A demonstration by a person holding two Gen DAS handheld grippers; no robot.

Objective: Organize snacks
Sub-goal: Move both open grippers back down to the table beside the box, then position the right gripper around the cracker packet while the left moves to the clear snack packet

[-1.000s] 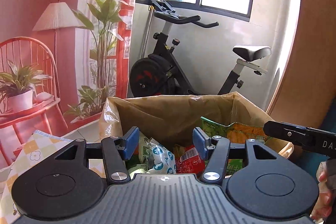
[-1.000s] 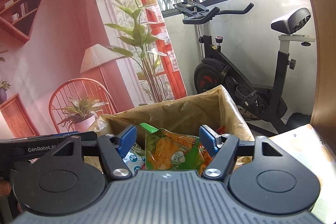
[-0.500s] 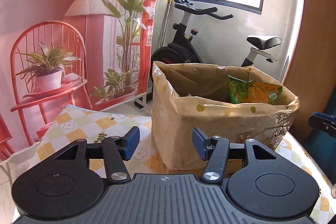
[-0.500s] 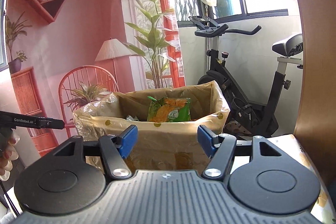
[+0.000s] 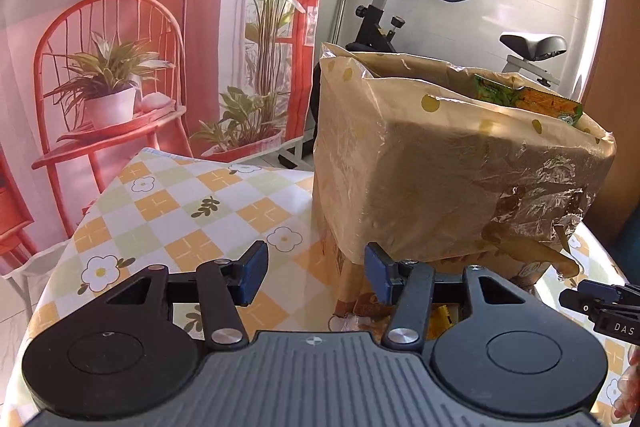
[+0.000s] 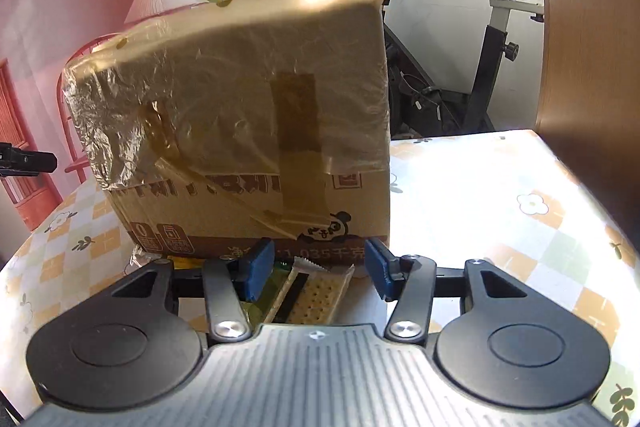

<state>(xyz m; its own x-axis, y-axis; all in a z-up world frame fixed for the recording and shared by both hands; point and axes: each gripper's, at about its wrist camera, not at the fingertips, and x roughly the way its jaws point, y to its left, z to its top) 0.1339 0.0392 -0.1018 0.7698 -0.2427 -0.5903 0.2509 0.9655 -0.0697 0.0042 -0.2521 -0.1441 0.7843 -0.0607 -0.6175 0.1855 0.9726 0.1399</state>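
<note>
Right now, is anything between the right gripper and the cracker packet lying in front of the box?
Nothing visible blocks it. The cracker packet lies on the tablecloth between the open blue pads of the right gripper, whose jaws have just been closing without touching it. The cardboard box stands just behind the packet.

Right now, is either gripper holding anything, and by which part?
Nothing is held. The left gripper is open over the tablecloth; the right gripper has just been closing, with a cracker packet between its jaws, untouched.

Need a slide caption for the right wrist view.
Right claw, open, poised over a cracker packet beside the cardboard box.
</note>
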